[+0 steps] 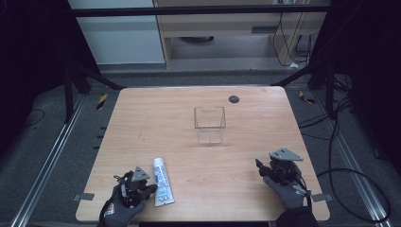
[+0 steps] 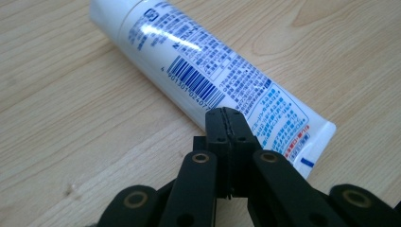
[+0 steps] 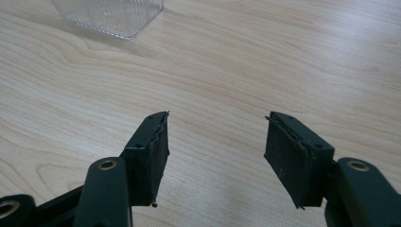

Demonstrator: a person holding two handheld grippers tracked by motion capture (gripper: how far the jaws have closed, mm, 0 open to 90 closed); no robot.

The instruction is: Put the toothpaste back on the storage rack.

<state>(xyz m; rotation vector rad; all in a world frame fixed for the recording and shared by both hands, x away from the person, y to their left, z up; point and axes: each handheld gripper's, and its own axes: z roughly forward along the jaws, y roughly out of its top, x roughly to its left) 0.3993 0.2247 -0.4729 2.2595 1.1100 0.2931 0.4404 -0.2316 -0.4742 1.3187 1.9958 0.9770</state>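
At the near left of the wooden table [image 1: 198, 156], we hold our left gripper [image 2: 228, 118], jaws closed and empty, beside the white blue-printed plastic tube [image 2: 208, 75], while our right gripper [image 3: 215, 142] stands open; next, presumably, we open, grasp, and carry it to the clear plastic bin [image 1: 209, 125].

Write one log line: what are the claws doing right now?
left claw: shut, beside tube | right claw: open, empty | clear box: mid-table

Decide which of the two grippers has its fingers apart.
The right gripper: bare wood shows between its fingers. The left gripper has them pressed together, empty, beside the tube.
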